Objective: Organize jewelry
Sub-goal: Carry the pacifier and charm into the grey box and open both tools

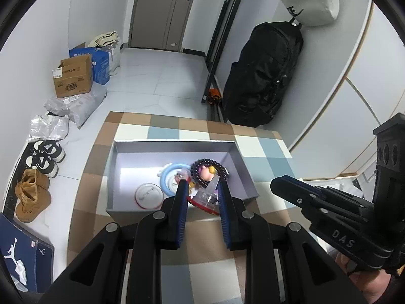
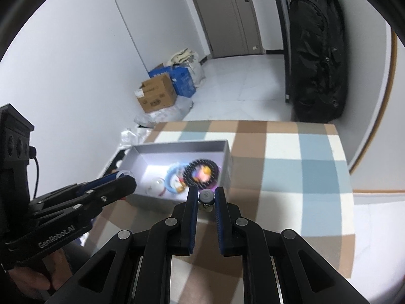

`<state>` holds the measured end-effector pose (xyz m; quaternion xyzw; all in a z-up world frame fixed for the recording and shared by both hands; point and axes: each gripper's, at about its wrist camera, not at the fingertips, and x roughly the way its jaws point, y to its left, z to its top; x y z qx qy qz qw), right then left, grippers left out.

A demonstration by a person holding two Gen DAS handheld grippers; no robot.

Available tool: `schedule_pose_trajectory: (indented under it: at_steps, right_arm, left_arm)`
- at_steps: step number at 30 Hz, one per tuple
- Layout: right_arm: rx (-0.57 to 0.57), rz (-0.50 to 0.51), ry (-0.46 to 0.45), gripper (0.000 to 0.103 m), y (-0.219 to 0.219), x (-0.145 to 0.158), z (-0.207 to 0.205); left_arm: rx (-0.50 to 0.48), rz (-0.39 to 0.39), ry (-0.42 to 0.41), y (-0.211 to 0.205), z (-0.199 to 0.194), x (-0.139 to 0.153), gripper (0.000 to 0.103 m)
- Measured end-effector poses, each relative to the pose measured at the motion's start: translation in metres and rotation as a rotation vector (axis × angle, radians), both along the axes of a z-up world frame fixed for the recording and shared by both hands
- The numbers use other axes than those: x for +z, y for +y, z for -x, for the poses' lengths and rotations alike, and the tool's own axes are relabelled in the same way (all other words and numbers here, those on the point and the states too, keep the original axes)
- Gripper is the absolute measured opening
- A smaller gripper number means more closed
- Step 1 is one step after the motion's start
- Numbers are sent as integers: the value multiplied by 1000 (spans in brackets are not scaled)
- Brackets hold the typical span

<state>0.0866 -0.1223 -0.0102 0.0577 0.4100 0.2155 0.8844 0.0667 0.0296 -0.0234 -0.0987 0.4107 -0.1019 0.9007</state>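
Lining checked cloth [image 1: 255, 149], rectangular grey box [image 1: 174, 147], beaded ring [image 1: 210, 169]

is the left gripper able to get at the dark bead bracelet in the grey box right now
Probably not as things stand. The left gripper is already shut on a clear plastic piece, so it has no free jaws. The bead bracelet itself lies uncovered in the open grey box, just beyond its fingertips.

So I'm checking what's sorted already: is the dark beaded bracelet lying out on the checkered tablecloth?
No, the dark beaded bracelet lies inside the grey box, ringed around a pink and yellow trinket.
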Motion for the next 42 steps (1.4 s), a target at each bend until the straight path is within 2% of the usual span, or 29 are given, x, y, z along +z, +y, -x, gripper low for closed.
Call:
schedule_pose_trajectory:
  at_steps: [13, 31, 39, 42]
  right_arm:
    - [46, -134, 52, 12, 15, 2, -33]
    - [35, -177, 121, 12, 20, -17, -68]
    - [28, -193, 134, 15, 18, -19, -72]
    - [15, -198, 135, 15, 15, -18, -73]
  left_arm:
    - [66, 29, 67, 17, -26, -12, 18]
    - [52, 65, 158, 15, -52, -29, 18]
    - [55, 85, 159, 15, -56, -31, 18]
    - [62, 87, 159, 15, -57, -30, 22]
